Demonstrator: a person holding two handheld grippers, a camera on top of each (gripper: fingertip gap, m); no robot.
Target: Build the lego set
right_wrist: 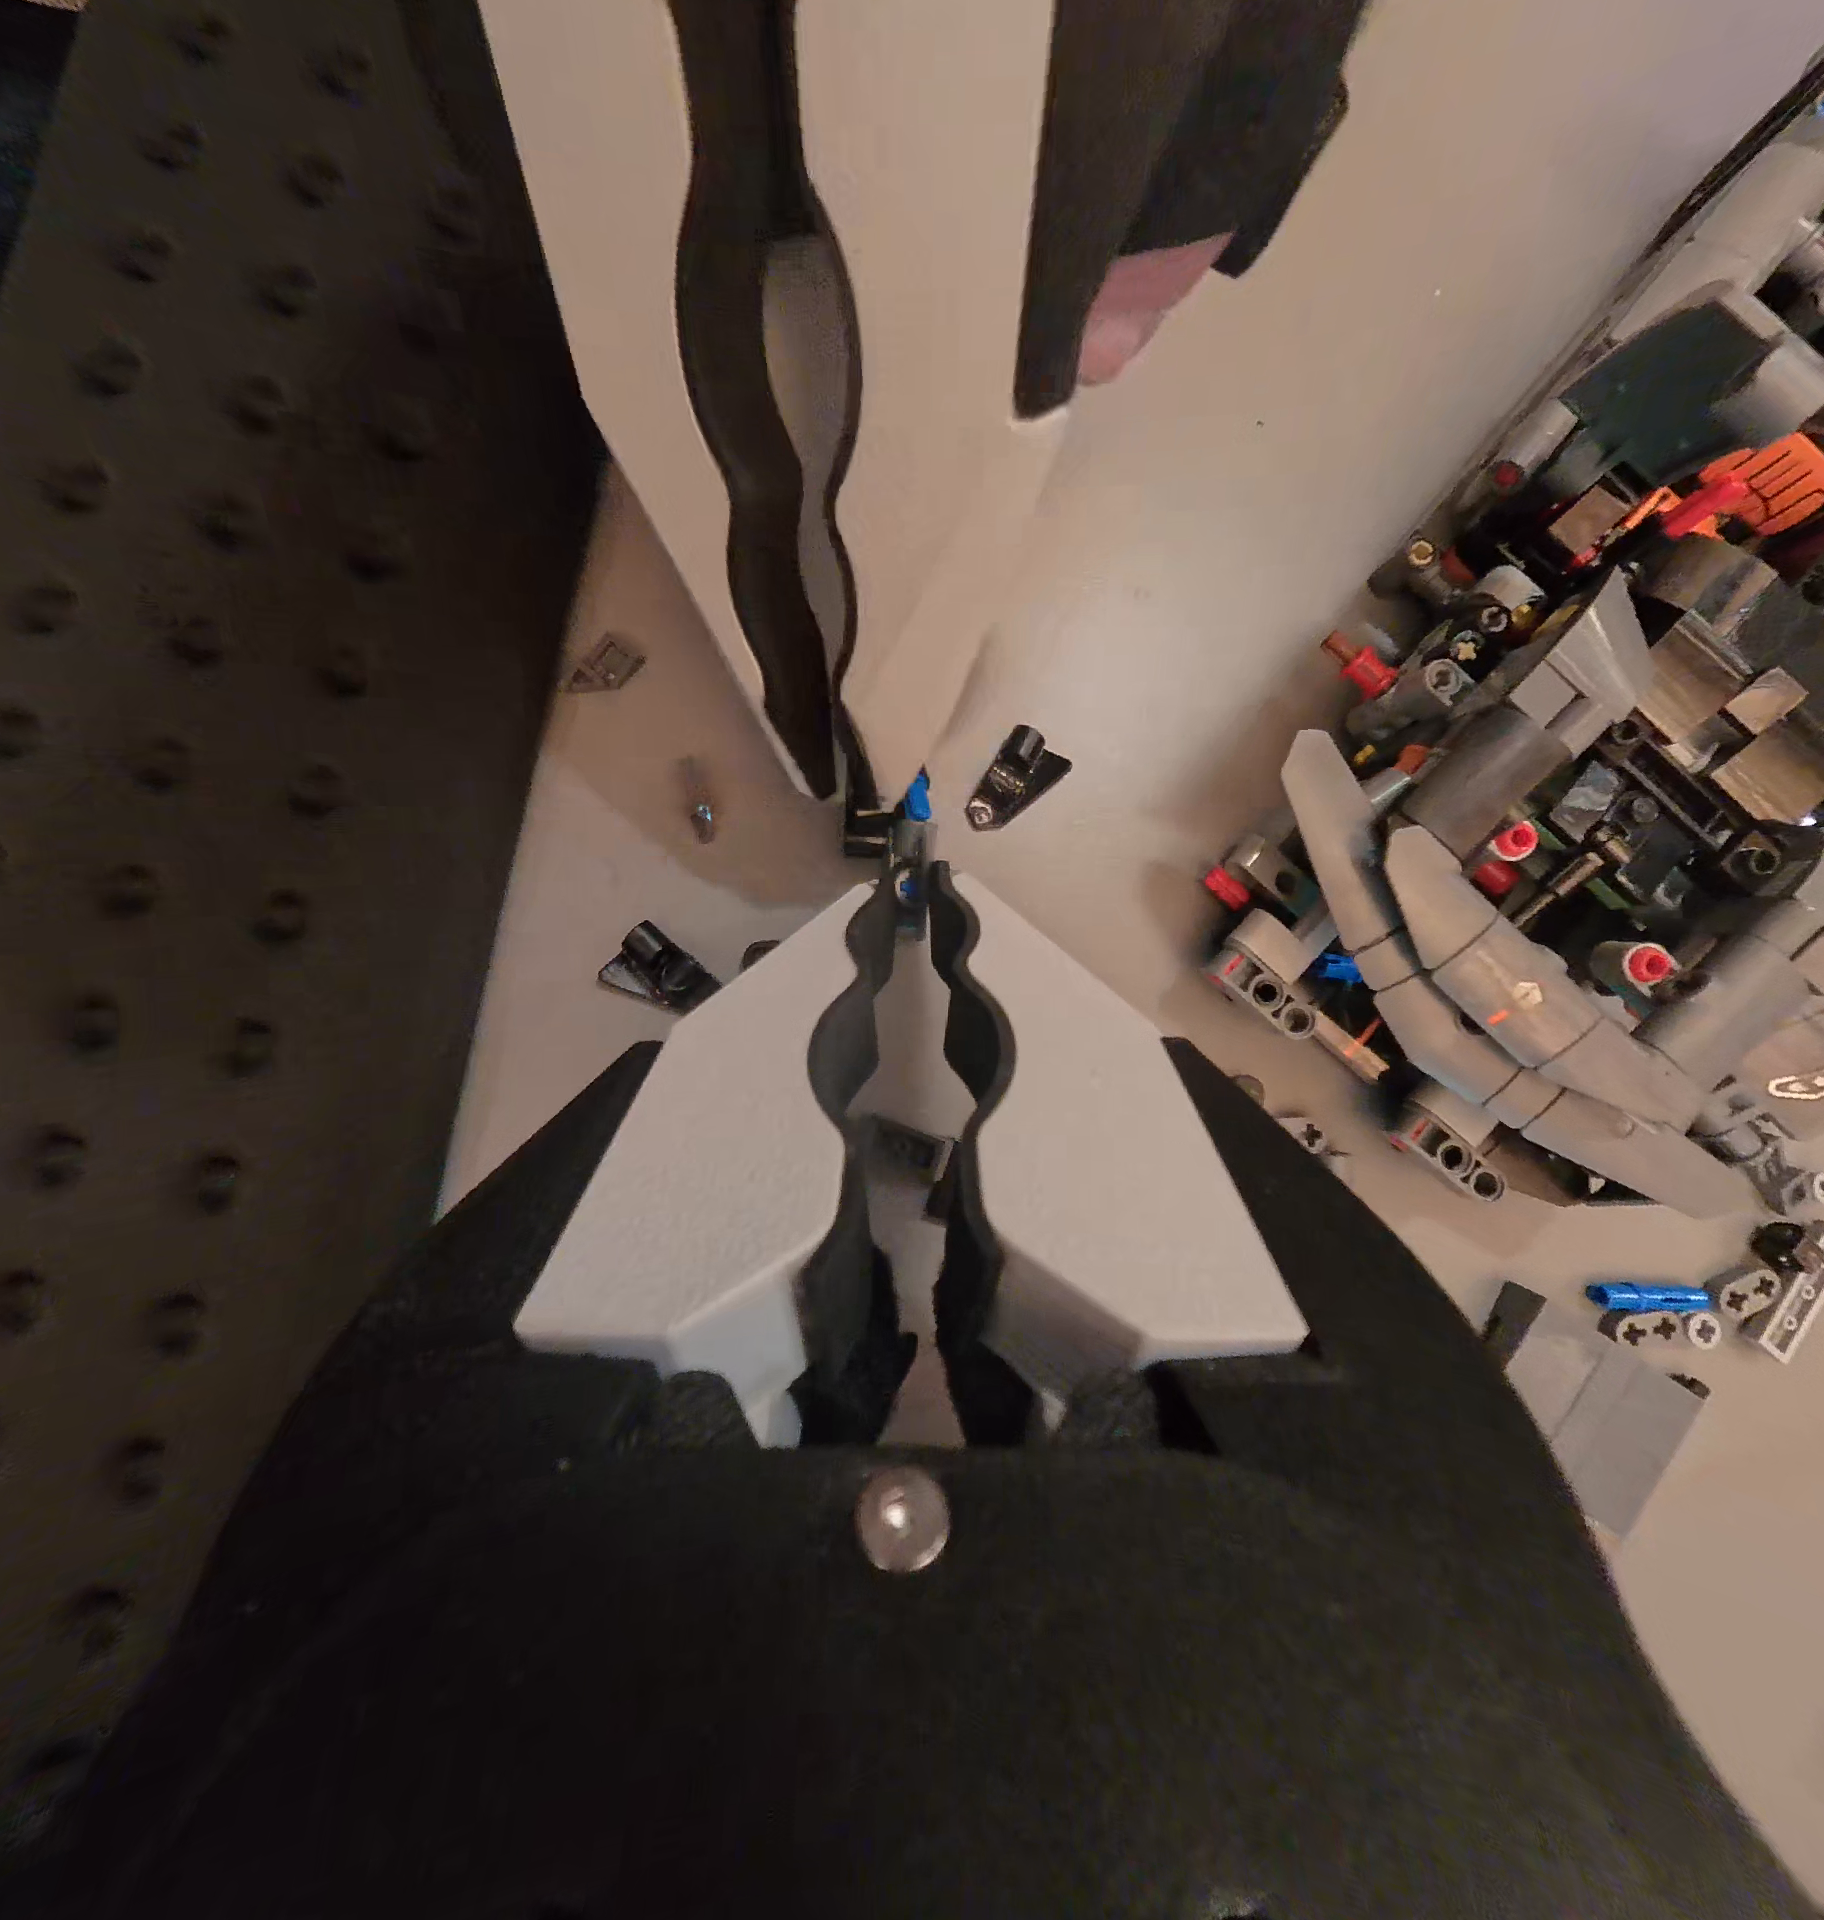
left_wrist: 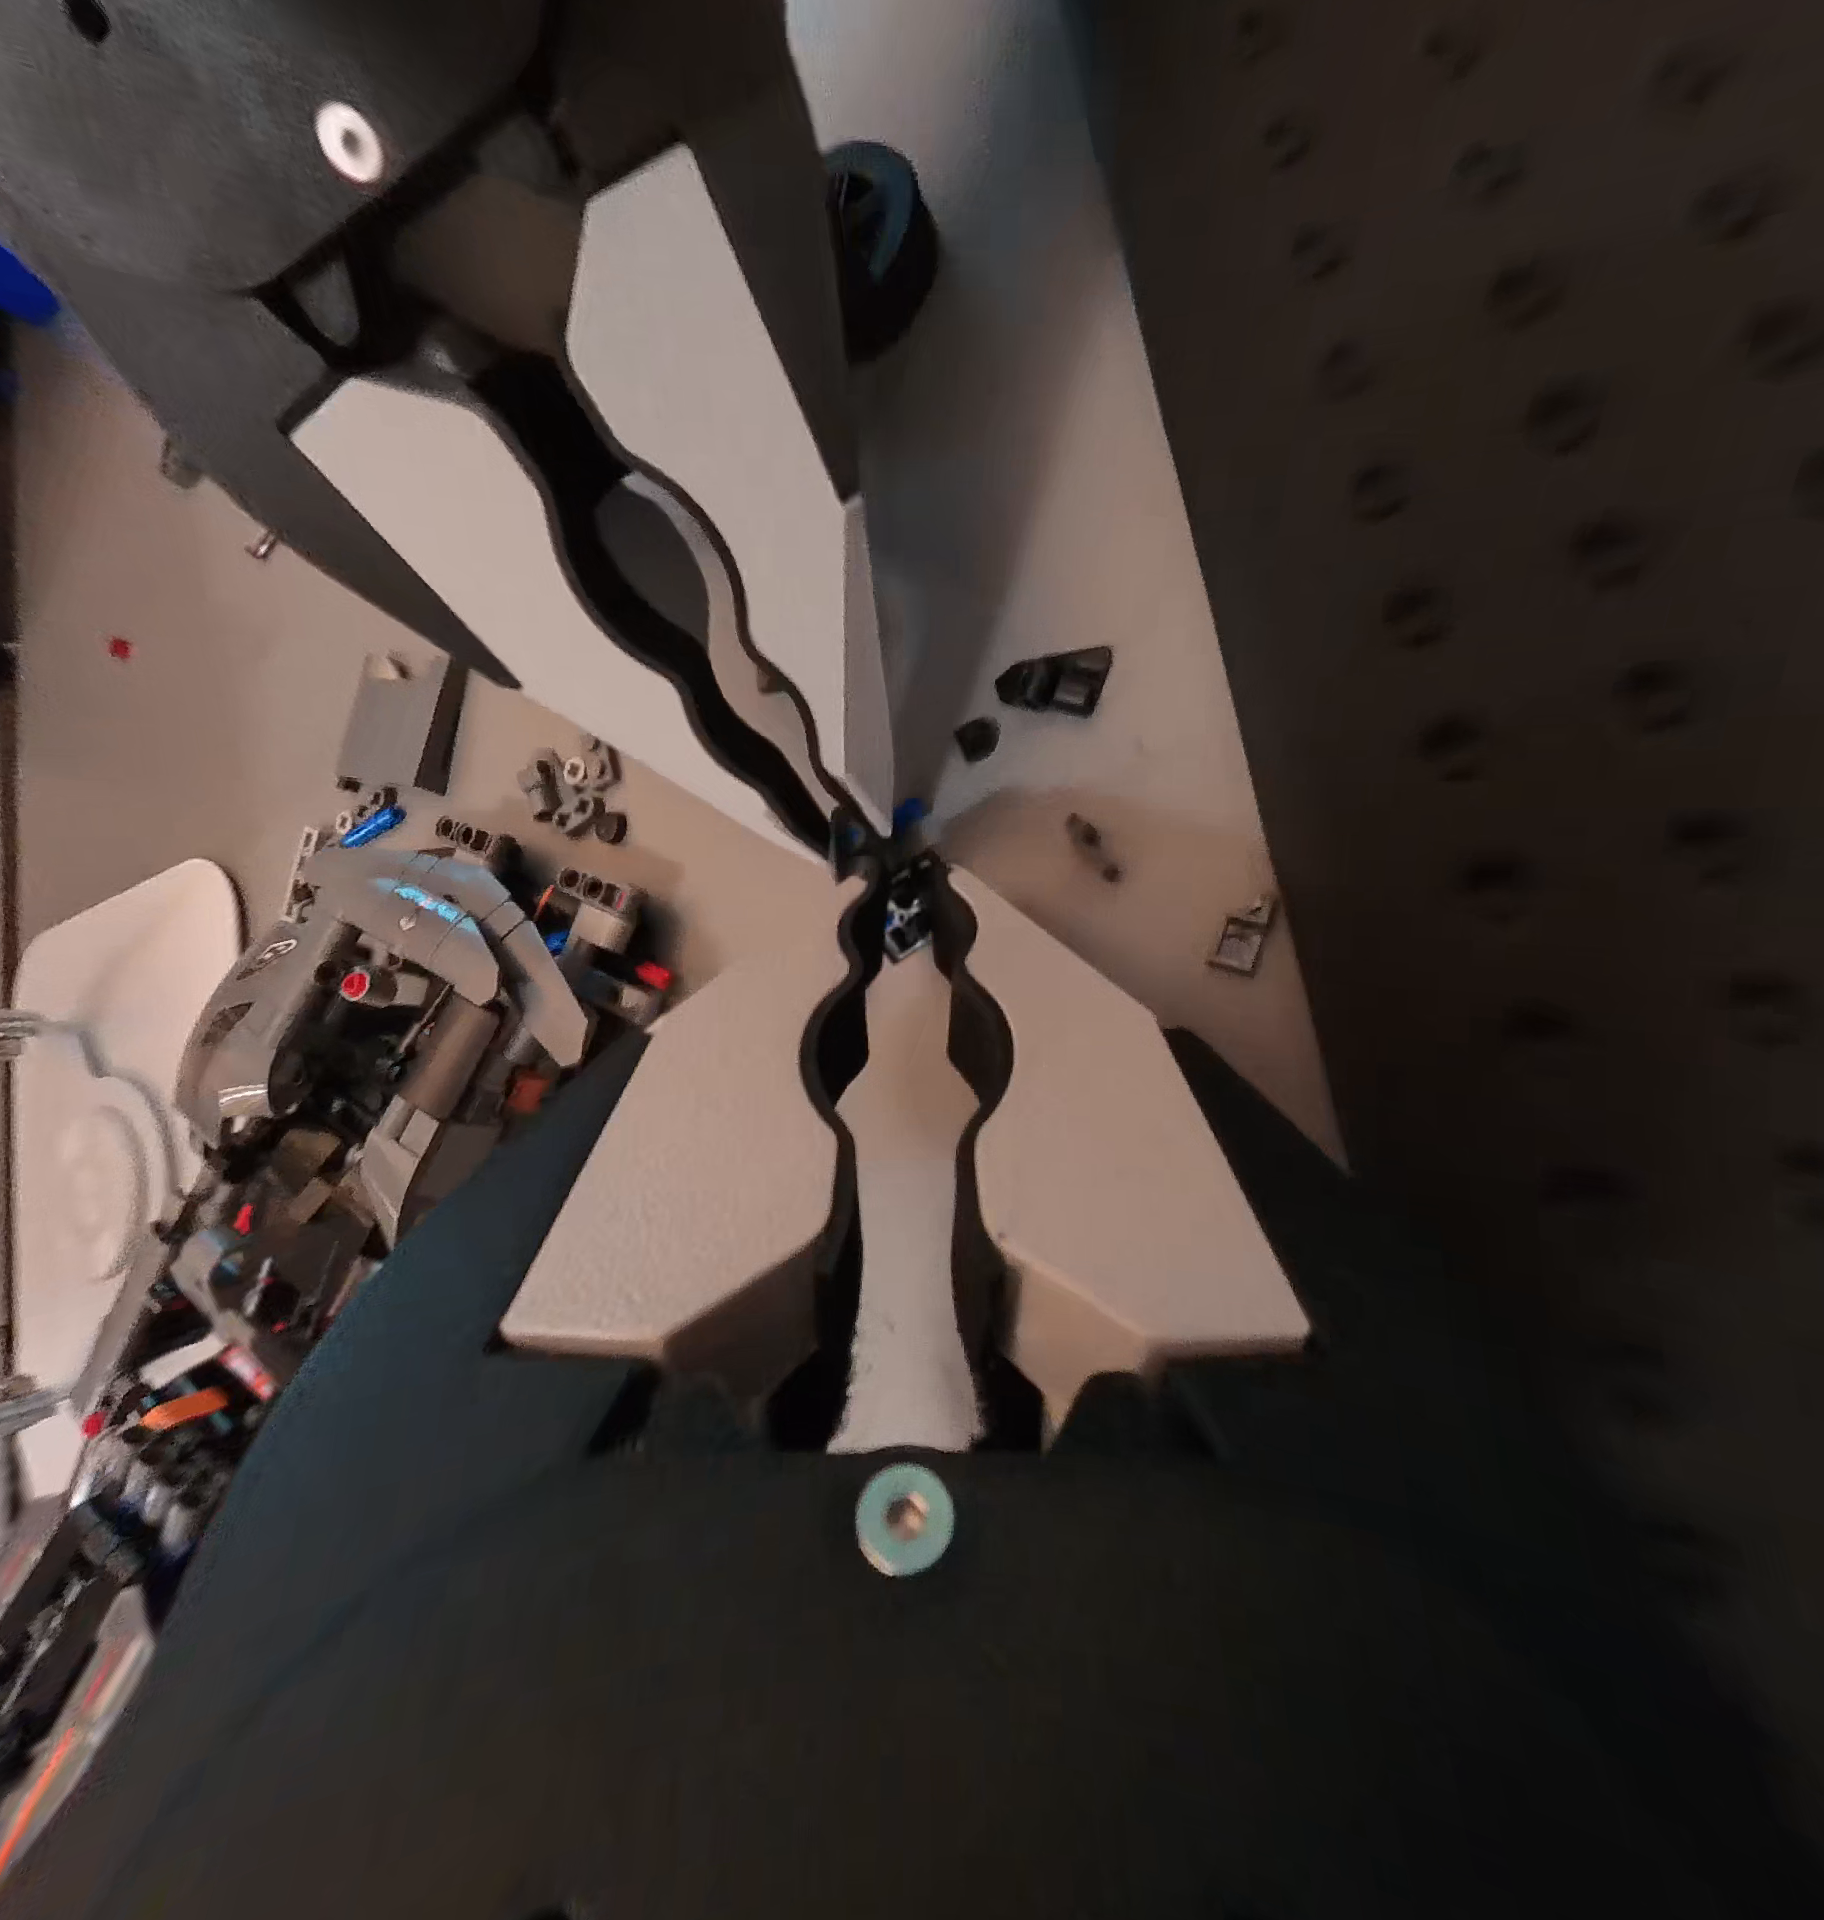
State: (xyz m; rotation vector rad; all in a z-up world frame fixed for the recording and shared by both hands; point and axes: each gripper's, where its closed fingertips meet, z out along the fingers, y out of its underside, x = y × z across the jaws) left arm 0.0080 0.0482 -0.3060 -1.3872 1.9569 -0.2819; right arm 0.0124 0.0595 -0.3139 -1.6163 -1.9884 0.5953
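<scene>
The two claws meet tip to tip above the table [right_wrist: 1147, 644], the lego model [right_wrist: 1573, 883] beside them.

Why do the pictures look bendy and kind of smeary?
Left wrist view: the wide lens bends the edges, and the grey lego model and the other gripper are motion-blurred. Right wrist view: sharper on the model, dim warm light, soft shadows on the table.

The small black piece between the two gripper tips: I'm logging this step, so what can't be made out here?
- Small black piece: its shape, hidden by the left hand-held gripper fingers.
- Blue pin: its joint, too small.
- Grey lego car model: cut off by the right wrist view's edge.
</scene>
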